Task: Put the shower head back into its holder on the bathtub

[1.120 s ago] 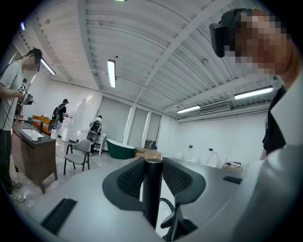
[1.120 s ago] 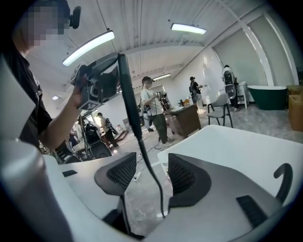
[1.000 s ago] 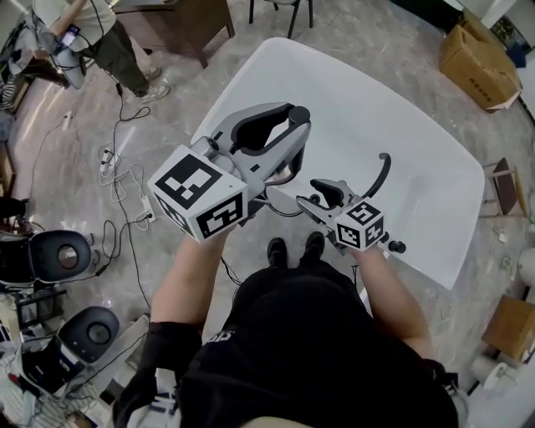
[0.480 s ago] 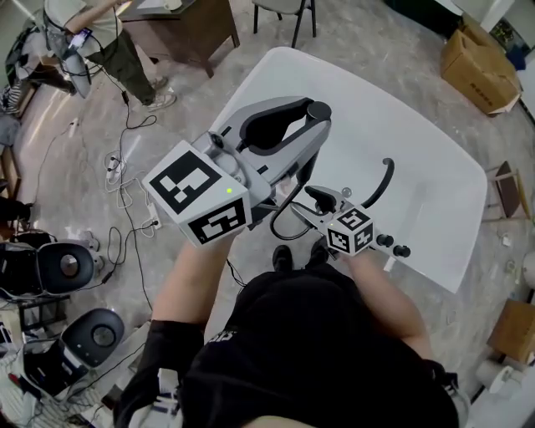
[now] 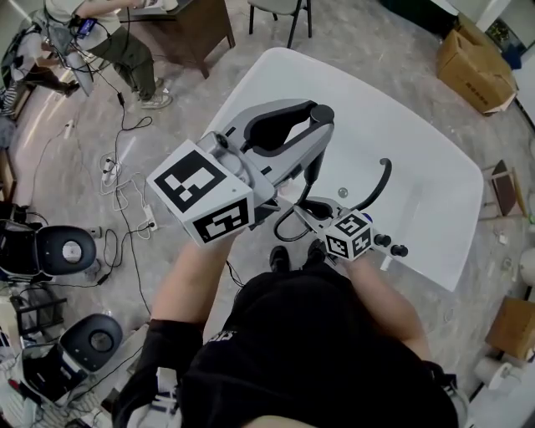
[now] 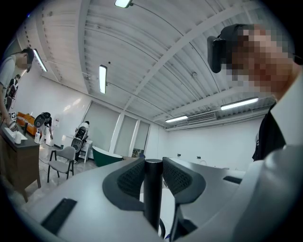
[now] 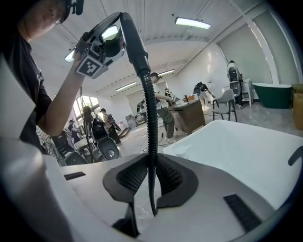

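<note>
My left gripper (image 5: pixel 316 117) is raised over the near rim of the white bathtub (image 5: pixel 393 125). It is shut on the black shower head handle (image 6: pixel 152 189), which hangs down from the jaws (image 5: pixel 314 159). The black ribbed hose (image 5: pixel 284 226) loops down from it. Lower and to the right, my right gripper (image 5: pixel 306 206) has the hose (image 7: pixel 151 170) between its pads; its jaws are closing and the pads press on the hose. In the right gripper view the handle (image 7: pixel 132 42) and left gripper (image 7: pixel 102 45) show high up. A black curved spout (image 5: pixel 380 180) and black knobs (image 5: pixel 391 245) stand on the tub's near rim.
Cables and a power strip (image 5: pixel 125 180) lie on the floor left of the tub. A person (image 5: pixel 109 33) stands by a wooden desk (image 5: pixel 180 25) at the upper left. Cardboard boxes (image 5: pixel 476 58) sit at the upper right, office chairs (image 5: pixel 63 251) at the left.
The right gripper's jaws went from wide open to closed round the hose, and it shifted a little left and down. The left gripper rose slightly with the shower head.
</note>
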`<state>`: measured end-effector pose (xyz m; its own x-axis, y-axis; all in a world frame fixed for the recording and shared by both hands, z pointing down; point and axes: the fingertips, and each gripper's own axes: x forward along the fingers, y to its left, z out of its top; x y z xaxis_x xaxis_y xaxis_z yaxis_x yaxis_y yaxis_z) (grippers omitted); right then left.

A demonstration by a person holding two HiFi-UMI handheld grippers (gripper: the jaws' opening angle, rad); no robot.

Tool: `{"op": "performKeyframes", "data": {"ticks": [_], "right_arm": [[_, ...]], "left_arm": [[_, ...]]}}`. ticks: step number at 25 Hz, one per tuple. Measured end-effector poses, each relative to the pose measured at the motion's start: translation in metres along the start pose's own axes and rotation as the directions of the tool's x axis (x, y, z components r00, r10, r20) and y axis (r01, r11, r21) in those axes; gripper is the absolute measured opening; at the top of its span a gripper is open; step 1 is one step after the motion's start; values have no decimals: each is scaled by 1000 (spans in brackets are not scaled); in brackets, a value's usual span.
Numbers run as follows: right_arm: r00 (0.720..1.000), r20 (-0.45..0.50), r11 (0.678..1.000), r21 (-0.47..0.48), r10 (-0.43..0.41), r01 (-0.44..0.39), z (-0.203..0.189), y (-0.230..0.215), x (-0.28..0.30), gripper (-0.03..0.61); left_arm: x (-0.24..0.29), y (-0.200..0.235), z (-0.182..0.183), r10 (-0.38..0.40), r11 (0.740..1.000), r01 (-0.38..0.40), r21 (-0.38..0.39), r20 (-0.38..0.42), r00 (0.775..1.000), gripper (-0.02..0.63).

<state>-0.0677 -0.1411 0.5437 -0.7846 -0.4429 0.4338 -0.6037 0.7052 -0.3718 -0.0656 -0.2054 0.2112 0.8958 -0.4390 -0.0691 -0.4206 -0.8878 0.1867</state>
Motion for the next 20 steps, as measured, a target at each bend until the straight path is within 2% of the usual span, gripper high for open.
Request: {"op": "performKeyframes", "data": {"ticks": [5,12,15,20], "right_arm": [[988,22,986,67,-152,150,2,-52,-34,68],[950,88,952,93,-299,291,38,-109,-93,69],[935,130,944,86,-329,320,64,-121,-108,69],[926,180,943,41,-331,329,111,-131,-114,69]], "left_arm": [[-1,20,-24,65,997,-62,51,-56,996,127],[0,40,-41,110,994,-110,7,-77,991,127],[-6,47,-41,132,991,-132,-4,-68,989,126],[-21,62,-33,177,984,-178,-8,-41,983,127]]}}
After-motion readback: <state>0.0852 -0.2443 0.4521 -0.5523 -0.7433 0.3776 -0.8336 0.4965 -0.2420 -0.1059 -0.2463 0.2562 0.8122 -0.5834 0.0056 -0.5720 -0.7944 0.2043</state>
